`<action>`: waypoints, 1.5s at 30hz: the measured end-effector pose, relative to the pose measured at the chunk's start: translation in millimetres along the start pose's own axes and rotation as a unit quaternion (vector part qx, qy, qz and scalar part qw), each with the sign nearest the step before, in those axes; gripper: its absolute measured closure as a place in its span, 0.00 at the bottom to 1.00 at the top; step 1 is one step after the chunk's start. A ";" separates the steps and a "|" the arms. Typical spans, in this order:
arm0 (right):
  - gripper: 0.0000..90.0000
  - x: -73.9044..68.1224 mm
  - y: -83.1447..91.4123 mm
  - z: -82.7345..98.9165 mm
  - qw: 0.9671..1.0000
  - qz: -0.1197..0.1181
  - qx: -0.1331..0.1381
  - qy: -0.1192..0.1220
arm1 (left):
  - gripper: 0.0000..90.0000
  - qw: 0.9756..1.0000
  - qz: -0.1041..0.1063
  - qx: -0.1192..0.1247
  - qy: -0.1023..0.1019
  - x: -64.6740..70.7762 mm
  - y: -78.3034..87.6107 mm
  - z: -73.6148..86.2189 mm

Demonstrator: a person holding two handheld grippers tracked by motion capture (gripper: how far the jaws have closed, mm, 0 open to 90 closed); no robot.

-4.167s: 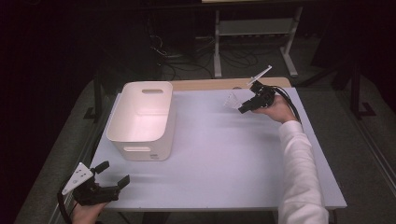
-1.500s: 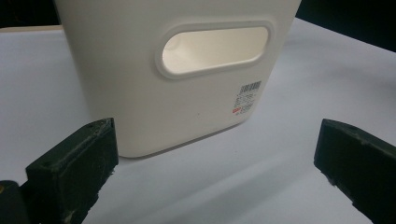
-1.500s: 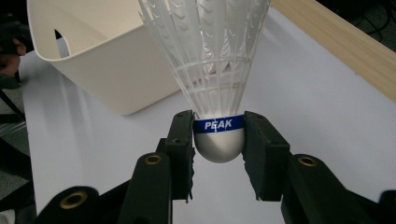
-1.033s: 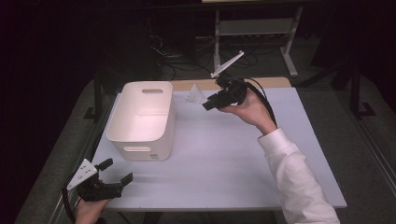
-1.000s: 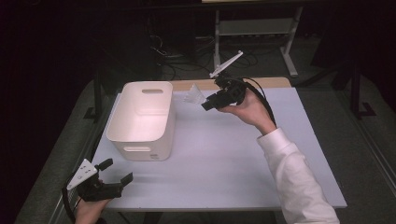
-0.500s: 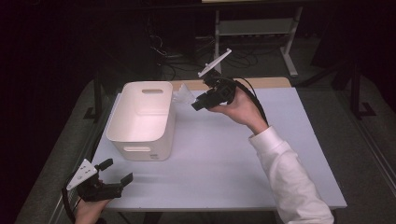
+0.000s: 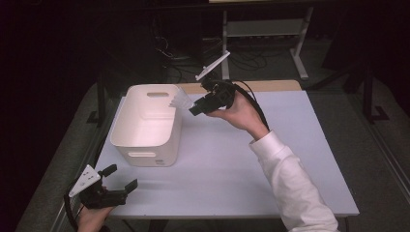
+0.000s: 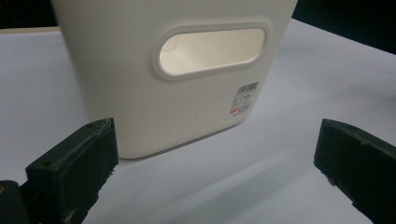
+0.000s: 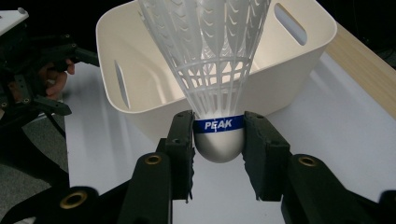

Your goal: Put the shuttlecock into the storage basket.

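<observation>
Your right gripper (image 9: 218, 154) pinches the shuttlecock (image 9: 212, 79) by its rounded cork base, held in the air just beside the white bin's (image 7: 145, 140) rim. It looks feather-light, and the plastic skirt seems flimsy, so keep your hold on the firm cork. Your left gripper (image 7: 112, 182) rests spread at the surface's (image 7: 270, 169) near corner.

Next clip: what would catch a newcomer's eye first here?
The white shuttlecock, clamped by its blue-banded cork in the right gripper and held in the air beside the white bin's right rim. The bin stands at the table's back left; the left gripper waits open at the near left corner.
</observation>
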State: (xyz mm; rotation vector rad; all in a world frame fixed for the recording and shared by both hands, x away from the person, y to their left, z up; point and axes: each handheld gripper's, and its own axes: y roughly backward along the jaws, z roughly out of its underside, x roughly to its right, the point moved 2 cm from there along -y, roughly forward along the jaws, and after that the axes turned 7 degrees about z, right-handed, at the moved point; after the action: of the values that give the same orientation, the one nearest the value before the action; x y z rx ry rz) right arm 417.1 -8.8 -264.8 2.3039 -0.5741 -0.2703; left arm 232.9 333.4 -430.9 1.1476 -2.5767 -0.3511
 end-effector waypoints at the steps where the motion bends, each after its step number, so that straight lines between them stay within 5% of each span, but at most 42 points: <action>1: 0.70 -0.8 -1.4 -0.8 1.000 0.000 0.001 0.000 | 0.00 1.000 0.000 0.000 0.000 0.0 0.0 0.0; 45: 0.70 -43.8 -66.6 -30.9 0.998 -0.056 0.008 0.037 | 0.00 1.000 -0.001 0.004 0.003 -0.1 0.6 0.0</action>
State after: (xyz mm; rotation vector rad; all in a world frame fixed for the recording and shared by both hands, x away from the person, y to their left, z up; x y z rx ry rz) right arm 411.1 73.0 -288.9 2.3547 -0.4129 -0.2333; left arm 232.6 333.9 -430.7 1.1535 -2.5732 -0.3368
